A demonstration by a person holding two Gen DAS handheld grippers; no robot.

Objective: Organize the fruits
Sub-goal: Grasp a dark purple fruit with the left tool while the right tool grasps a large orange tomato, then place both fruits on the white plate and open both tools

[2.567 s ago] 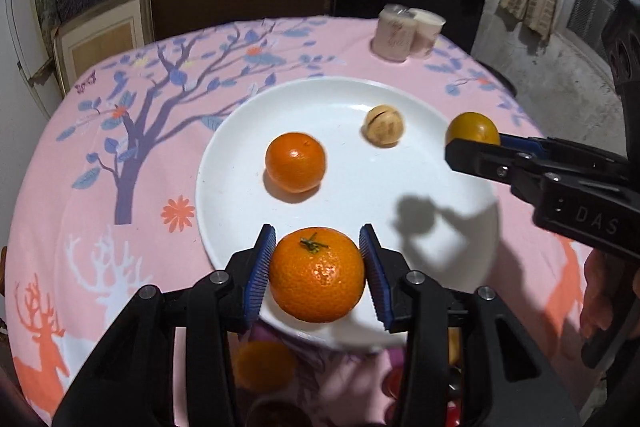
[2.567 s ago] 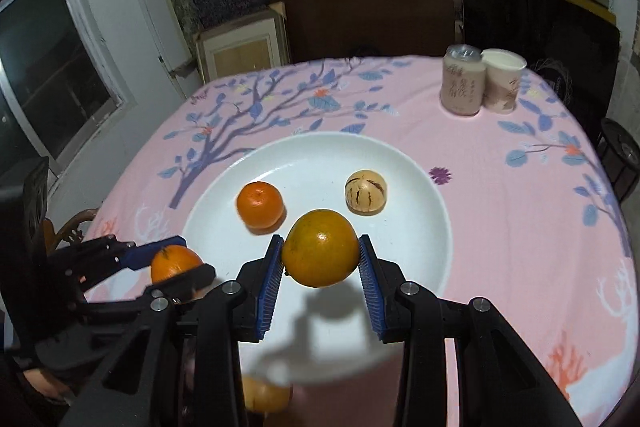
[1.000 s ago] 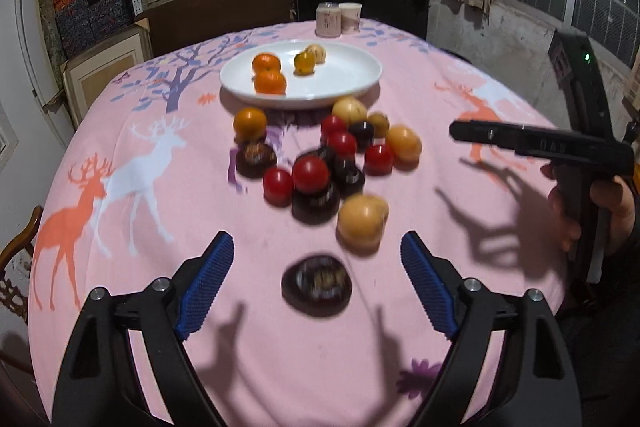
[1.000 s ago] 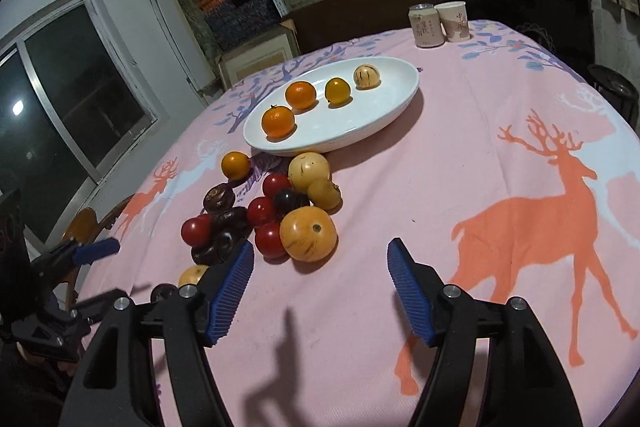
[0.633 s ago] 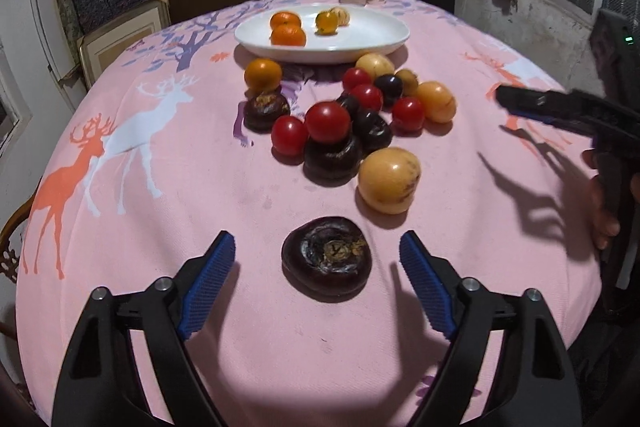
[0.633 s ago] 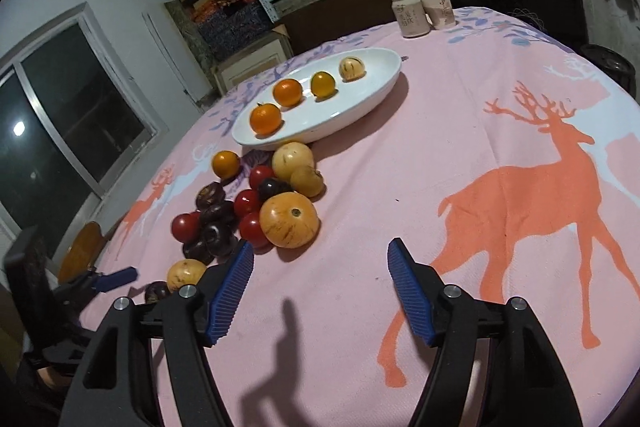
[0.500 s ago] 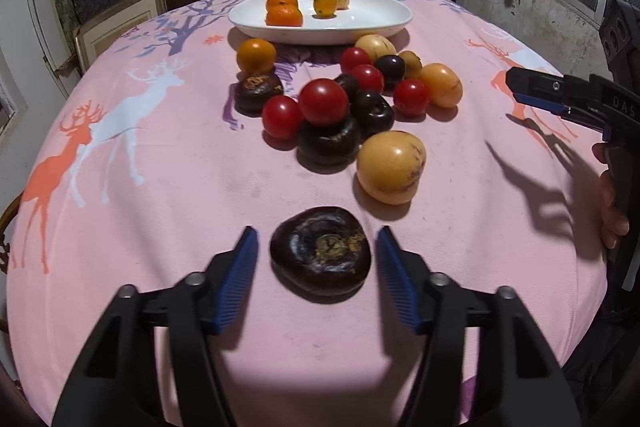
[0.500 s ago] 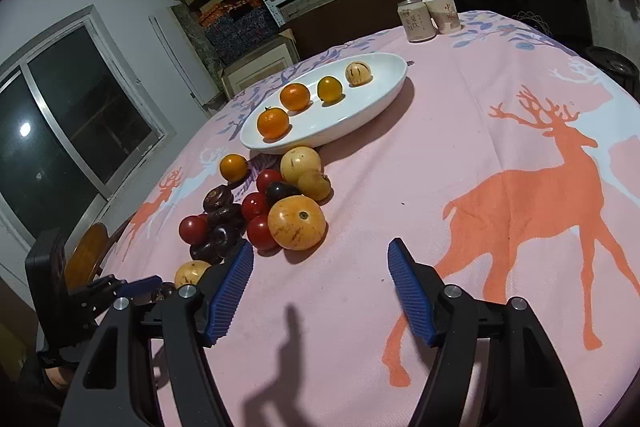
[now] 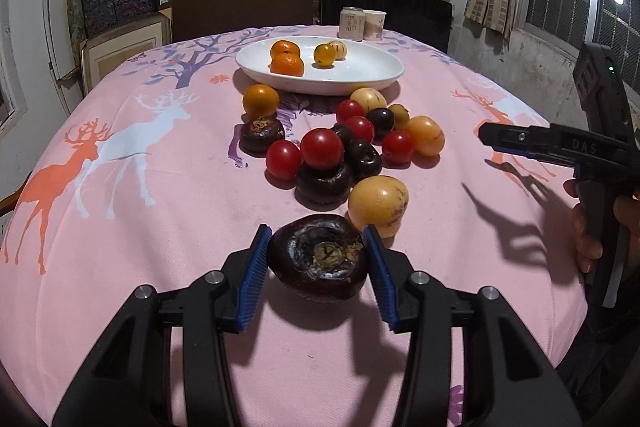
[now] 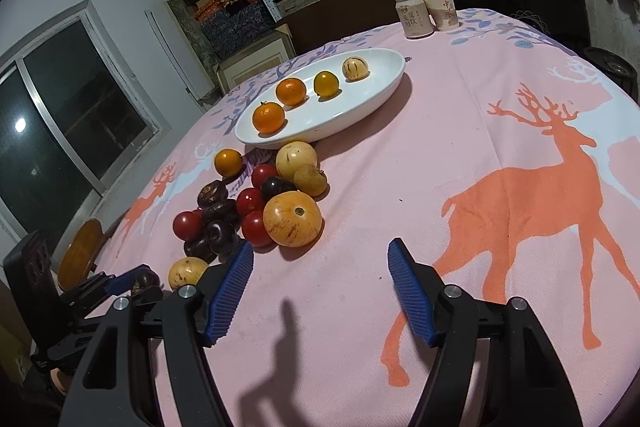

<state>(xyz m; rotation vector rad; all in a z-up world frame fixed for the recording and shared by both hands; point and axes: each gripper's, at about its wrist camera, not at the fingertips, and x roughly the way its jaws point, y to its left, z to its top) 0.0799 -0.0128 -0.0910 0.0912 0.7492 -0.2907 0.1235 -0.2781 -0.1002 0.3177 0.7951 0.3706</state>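
Observation:
My left gripper (image 9: 317, 233) is low over the pink tablecloth, and its jaws are closing on a dark purple-brown fruit (image 9: 320, 263). Both blue pads touch the fruit's sides. The right wrist view has this gripper (image 10: 128, 281) at lower left with the dark fruit (image 10: 142, 281) in it. My right gripper (image 10: 320, 247) stands open over bare cloth, nothing between its fingers, just right of the fruit pile (image 10: 292, 219). The pile of red, dark and yellow fruits (image 9: 340, 147) lies mid-table. Beyond it a white plate (image 9: 360, 79) holds two oranges and two smaller fruits.
A drink can (image 9: 352, 23) and a paper cup (image 9: 375, 24) stand at the table's far end, before a black chair. A hand (image 9: 588, 247) holds the right gripper's handle at the right edge. Shelves of boxes fill the back wall.
The left jaws have closed from wide apart onto the dark fruit, and the gripper has come lower and nearer to it. The right gripper has stayed open in place.

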